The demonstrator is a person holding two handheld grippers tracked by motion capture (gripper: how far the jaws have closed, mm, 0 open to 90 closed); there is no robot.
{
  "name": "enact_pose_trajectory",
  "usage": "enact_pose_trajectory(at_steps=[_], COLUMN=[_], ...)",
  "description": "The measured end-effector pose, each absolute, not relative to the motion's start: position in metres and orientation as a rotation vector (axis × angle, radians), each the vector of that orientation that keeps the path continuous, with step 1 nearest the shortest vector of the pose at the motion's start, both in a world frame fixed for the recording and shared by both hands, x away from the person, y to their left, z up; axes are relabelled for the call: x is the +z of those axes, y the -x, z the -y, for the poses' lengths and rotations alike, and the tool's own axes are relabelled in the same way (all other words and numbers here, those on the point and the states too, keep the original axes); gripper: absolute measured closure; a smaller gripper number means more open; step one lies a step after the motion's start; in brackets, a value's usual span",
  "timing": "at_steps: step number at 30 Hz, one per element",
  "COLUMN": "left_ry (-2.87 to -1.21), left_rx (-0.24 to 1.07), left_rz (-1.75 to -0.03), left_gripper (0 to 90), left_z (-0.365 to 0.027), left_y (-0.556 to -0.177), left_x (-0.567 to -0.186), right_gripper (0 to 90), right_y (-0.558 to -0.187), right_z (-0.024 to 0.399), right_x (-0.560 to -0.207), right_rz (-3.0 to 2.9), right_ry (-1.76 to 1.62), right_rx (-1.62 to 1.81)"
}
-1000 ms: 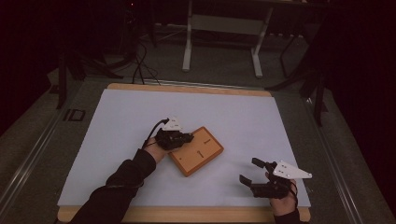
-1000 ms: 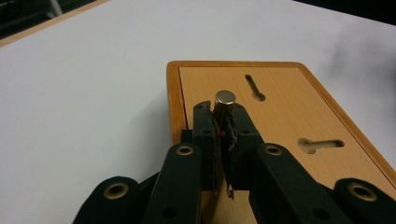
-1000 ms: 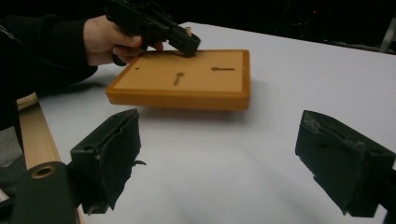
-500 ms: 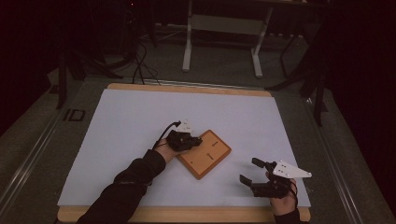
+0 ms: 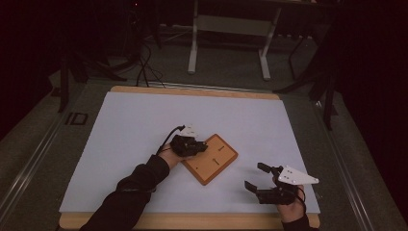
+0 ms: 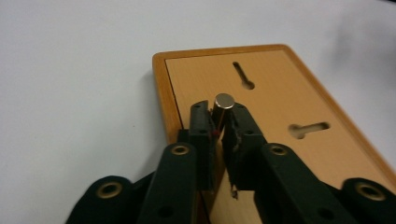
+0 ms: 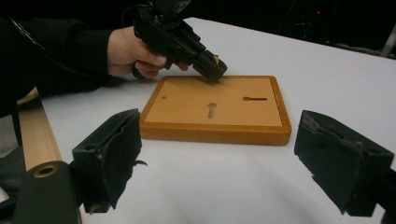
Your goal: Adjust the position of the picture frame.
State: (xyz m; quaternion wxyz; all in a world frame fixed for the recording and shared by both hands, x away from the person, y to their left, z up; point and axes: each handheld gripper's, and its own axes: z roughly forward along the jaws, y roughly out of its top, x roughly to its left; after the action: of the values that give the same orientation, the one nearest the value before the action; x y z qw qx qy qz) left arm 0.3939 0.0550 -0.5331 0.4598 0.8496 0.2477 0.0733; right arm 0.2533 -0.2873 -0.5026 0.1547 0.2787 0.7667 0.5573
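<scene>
Right gripper (image 7: 217, 163) spread wide, facing wooden board (image 7: 215, 109).

Metal pin's (image 6: 223, 108) lower part hidden between left hand-held gripper (image 6: 219, 122) jaws; wooden board's (image 6: 280, 116) near end cut off by bottom edge, behind jaws.

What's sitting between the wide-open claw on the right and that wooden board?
Nothing. In the right gripper view, only bare white table cover separates the open right gripper from the wooden board; the high view shows the same gap.
</scene>
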Motion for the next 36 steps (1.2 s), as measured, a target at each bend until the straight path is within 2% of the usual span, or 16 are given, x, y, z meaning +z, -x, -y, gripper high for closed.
enact_pose_trajectory(at_steps=[2, 4, 12, 14, 23, 26, 27, 32, 35, 36], left_ry=[-2.071, -2.056, -1.983, -1.961, -1.908, -1.889, -1.891, -1.887, -1.893, -1.888], left_rx=[0.167, 0.162, 0.167, 0.159, 0.191, 0.176, 0.184, 0.183, 0.197, 0.19], left_rz=[-0.612, -0.62, -0.622, -0.619, -0.617, -0.622, -0.627, -0.64, -0.647, -0.653], left_gripper=[77.4, 68.9, 56.3, 56.3, 45.1, 45.0, 41.5, 36.3, 30.6, 29.1], left_z=[-0.059, -0.064, -0.09, -0.096, -0.123, -0.127, -0.129, -0.133, -0.135, -0.136], left_y=[-0.391, -0.387, -0.361, -0.352, -0.311, -0.303, -0.297, -0.286, -0.28, -0.278], left_x=[-0.529, -0.525, -0.505, -0.5, -0.483, -0.483, -0.484, -0.488, -0.492, -0.495], right_gripper=[14.3, 14.3, 14.9, 14.8, 11.4, 11.5, 12.9, 13.7, 19.5, 28.3], right_y=[-0.253, -0.252, -0.256, -0.257, -0.286, -0.294, -0.3, -0.313, -0.328, -0.333], right_z=[0.287, 0.287, 0.283, 0.282, 0.265, 0.26, 0.256, 0.243, 0.229, 0.225], right_x=[-0.502, -0.497, -0.481, -0.48, -0.468, -0.466, -0.466, -0.465, -0.465, -0.467], right_rz=[-2.189, -2.18, -2.188, -2.195, -2.215, -2.216, -2.227, -2.249, -2.273, -2.277], right_ry=[-0.796, -0.784, -0.749, -0.747, -0.732, -0.756, -0.738, -0.724, -0.758, -0.771], right_rx=[1.593, 1.601, 1.58, 1.575, 1.575, 1.602, 1.629, 1.617, 1.586, 1.564])
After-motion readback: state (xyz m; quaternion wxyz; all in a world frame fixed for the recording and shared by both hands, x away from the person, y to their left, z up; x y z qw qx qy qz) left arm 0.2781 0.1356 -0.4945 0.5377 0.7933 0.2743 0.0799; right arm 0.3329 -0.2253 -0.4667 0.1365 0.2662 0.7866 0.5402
